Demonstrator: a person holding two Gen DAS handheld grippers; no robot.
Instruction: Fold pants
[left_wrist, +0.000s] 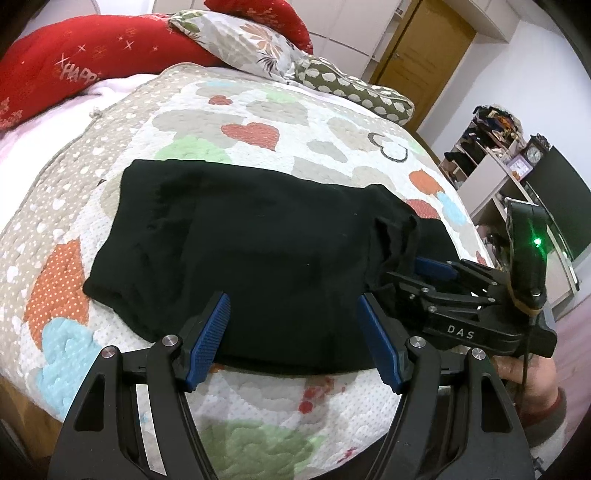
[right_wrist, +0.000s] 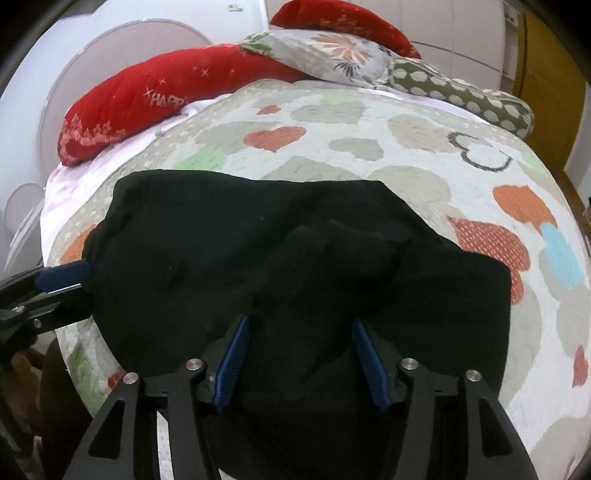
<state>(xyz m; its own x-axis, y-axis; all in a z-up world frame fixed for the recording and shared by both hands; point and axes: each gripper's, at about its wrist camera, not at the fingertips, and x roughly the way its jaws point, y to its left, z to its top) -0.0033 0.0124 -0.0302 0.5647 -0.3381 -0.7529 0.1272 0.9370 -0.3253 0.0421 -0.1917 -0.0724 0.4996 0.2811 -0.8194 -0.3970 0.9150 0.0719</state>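
Black pants lie folded in a wide band across the heart-patterned quilt; they also show in the right wrist view. My left gripper is open over the pants' near edge, holding nothing. My right gripper is open with bunched black cloth lying between and under its blue pads; it shows from the side in the left wrist view at the pants' right end. The left gripper's blue tip shows at the pants' left end in the right wrist view.
Red pillows, a floral pillow and a green spotted pillow lie at the bed's head. A wooden door, shelves with clutter and a dark screen stand to the right. The quilt's near edge drops off below the grippers.
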